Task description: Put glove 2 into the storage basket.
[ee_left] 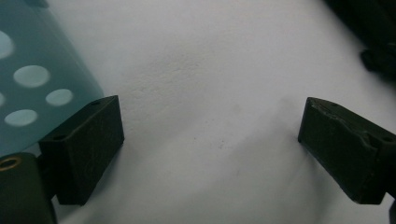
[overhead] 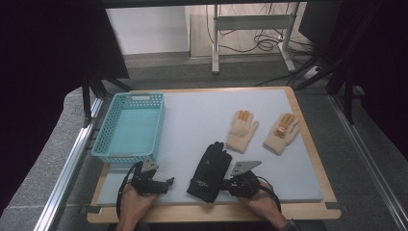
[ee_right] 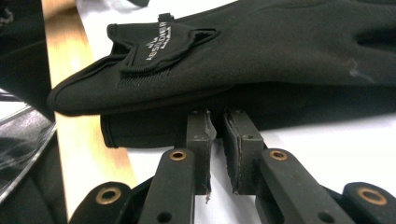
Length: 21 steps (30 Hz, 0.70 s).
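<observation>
A black glove (overhead: 209, 169) lies flat near the front of the white mat (overhead: 197, 113), fingers pointing away. In the right gripper view it looks like two black layers stacked, the upper one (ee_right: 280, 56) bearing a small white logo. My right gripper (overhead: 226, 184) is at the glove's right cuff edge. Its jaws (ee_right: 215, 116) are almost together, pinching the rim of the lower layer. My left gripper (overhead: 167, 182) rests on the mat left of the glove, jaws wide apart (ee_left: 210, 123) with only bare mat between them.
A light blue plastic basket (overhead: 130, 127) stands at the left of the table, and its perforated wall (ee_left: 32, 84) is close beside my left jaw. Two beige knitted gloves (overhead: 243, 129) (overhead: 282, 133) lie at the right. The wooden table edge (ee_right: 88, 149) runs near the glove's cuff.
</observation>
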Tool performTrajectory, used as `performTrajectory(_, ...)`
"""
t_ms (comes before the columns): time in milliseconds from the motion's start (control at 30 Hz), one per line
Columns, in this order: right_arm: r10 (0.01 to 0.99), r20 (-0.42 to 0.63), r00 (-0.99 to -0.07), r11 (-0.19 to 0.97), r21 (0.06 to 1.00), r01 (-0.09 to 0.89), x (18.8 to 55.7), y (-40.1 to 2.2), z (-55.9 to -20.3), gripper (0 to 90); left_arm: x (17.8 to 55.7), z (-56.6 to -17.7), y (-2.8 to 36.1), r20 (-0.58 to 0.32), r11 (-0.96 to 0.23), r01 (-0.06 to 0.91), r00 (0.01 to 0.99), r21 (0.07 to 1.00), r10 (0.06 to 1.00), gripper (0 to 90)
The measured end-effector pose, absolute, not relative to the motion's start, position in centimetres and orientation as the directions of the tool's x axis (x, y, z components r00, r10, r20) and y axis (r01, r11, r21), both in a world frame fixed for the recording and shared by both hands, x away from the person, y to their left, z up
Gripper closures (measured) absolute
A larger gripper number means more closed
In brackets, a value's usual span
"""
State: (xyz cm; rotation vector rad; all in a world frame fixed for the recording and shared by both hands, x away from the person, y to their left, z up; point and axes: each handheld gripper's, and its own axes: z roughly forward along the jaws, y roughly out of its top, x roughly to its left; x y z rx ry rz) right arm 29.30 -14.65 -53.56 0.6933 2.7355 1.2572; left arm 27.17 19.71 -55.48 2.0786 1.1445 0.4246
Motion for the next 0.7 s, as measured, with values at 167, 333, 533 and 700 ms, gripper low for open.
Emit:
performTrajectory(167,0.428,0.117,-0.896,0.57,0.735,0.368,30.0,-13.0,-53.6,79.2,27.1,-55.6,19.7,-0.049,-0.35,0.589,0.554,0.729,0.831,6.9)
performTrajectory(333,0.444,0.089,-0.892,0.579,0.731,0.361,30.9,-11.6,-53.6,79.2,27.0,-55.7,19.8,-0.053,-0.344,0.583,0.557,0.736,0.829,6.8)
performTrajectory(533,0.467,0.072,-0.881,0.578,0.73,0.366,32.3,-10.4,-53.6,79.2,27.0,-55.7,19.8,-0.054,-0.345,0.583,0.558,0.736,0.828,6.4)
performTrajectory(700,0.473,0.082,-0.877,0.567,0.734,0.374,33.1,-9.9,-53.7,78.2,27.1,-55.7,19.8,-0.05,-0.349,0.58,0.561,0.736,0.826,6.3)
